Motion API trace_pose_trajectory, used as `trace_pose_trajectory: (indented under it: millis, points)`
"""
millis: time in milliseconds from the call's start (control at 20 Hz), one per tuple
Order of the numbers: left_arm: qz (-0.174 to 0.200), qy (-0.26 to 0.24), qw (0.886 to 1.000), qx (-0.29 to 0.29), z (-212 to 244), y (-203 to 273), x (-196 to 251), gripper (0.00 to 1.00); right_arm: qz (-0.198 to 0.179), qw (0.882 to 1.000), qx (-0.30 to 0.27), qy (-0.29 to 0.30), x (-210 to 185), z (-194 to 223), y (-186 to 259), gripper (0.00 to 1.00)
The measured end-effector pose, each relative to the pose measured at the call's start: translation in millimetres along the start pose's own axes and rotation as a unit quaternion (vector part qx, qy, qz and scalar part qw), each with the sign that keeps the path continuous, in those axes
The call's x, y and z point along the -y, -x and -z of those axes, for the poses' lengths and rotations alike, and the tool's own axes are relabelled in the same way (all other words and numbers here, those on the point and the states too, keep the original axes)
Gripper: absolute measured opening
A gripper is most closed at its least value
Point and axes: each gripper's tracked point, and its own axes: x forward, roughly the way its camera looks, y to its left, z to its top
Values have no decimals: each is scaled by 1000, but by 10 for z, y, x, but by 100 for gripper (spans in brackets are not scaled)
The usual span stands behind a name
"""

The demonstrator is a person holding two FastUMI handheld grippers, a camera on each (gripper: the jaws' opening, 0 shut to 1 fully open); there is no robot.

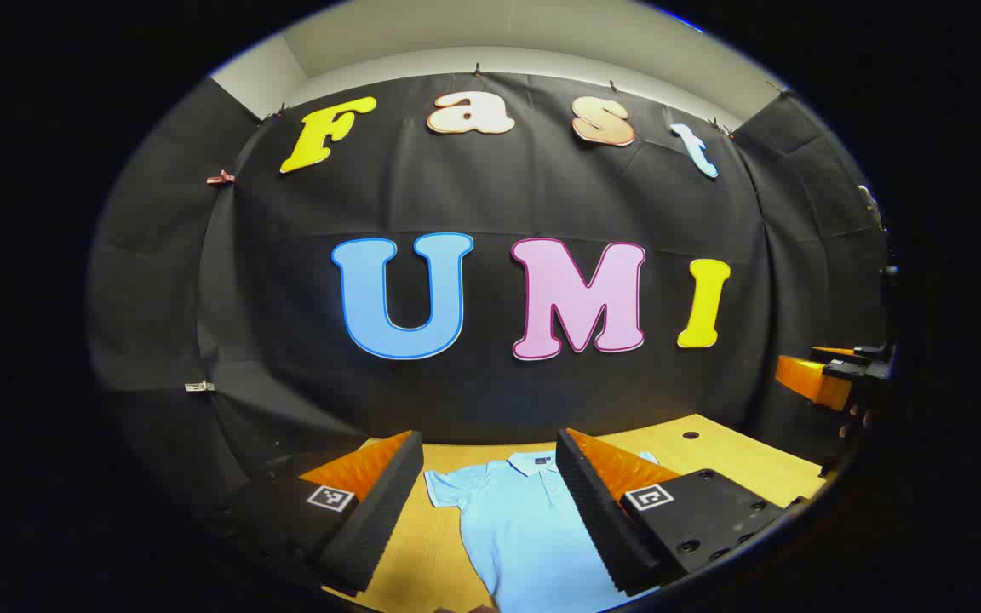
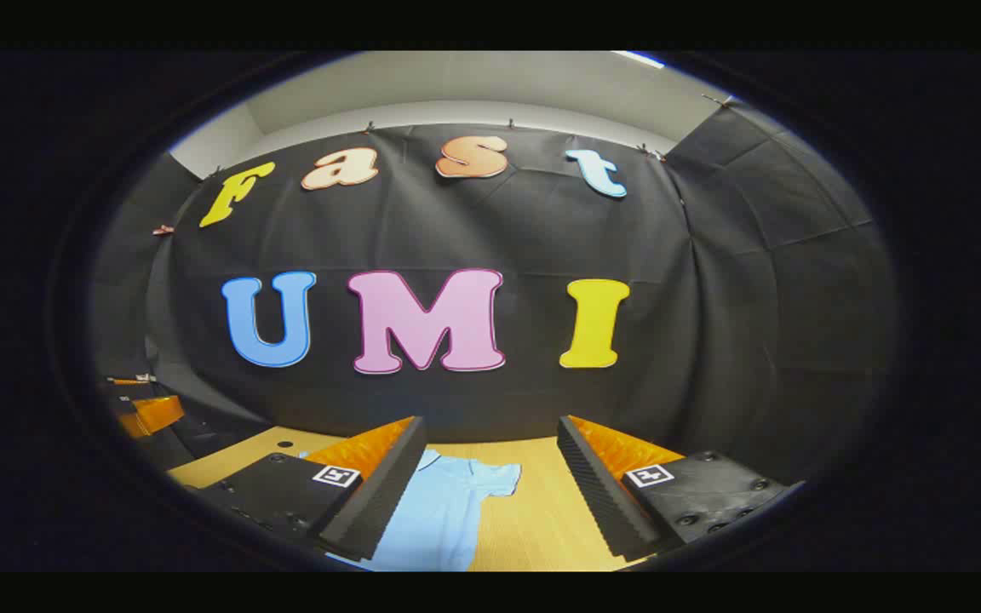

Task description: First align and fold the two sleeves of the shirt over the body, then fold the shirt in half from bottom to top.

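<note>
Spread wide above the wooden table (image 1: 712, 464), the left gripper (image 1: 490, 502) is held clear of the light blue shirt (image 1: 524, 528), which is laid flat, collar toward the far wall. Part of the shirt is hidden by its fingers. The right gripper (image 2: 490, 494) is likewise spread, one sleeve (image 2: 490, 478) seen between its fingers. What is probably the right gripper is glimpsed at the right edge (image 1: 831, 375).

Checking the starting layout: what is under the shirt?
The light blue shirt lies flat on the wooden table. Bare tabletop shows around it; whatever sits beneath the fabric is covered.
</note>
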Motion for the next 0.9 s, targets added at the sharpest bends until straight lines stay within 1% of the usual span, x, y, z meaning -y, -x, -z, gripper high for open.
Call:
trace_pose_trajectory:
  millis: [50, 150, 200, 250, 300, 400, 450, 600, 900]
  points:
    - [1, -4, 1000, -1, 20, 6, 16, 99, -2, 1000, 0, -1, -1, -5, 3, 99]
    - [4, -3, 1000, -2, 5, 21, 49, 99, -4, 1000, 0, 0, -8, -13, -1, 99]
    - [6, -1, 1000, -1, -13, 20, 69, 99, -4, 1000, 1, 0, -5, -18, -5, 97]
    - [7, 1, 1000, -1, -10, 18, 80, 99, -4, 1000, 2, 0, -4, -18, -2, 99]
    - [7, 2, 1000, -1, -12, 10, 90, 99, -2, 1000, 0, 0, 7, -15, -10, 97]
    - [5, 2, 1000, -2, -4, 19, 92, 99, -1, 1000, -2, -6, 10, -8, 1, 99]
    - [2, 1, 1000, 0, 1, 23, 86, 99, -1, 1000, -1, -7, 13, -16, 2, 97]
    - [3, 3, 1000, -2, 12, 37, 102, 100, -2, 1000, -1, -1, 32, -10, 13, 97]
    - [0, 1, 1000, -4, 29, 46, 131, 99, 0, 1000, -10, -7, 78, 39, -6, 96]
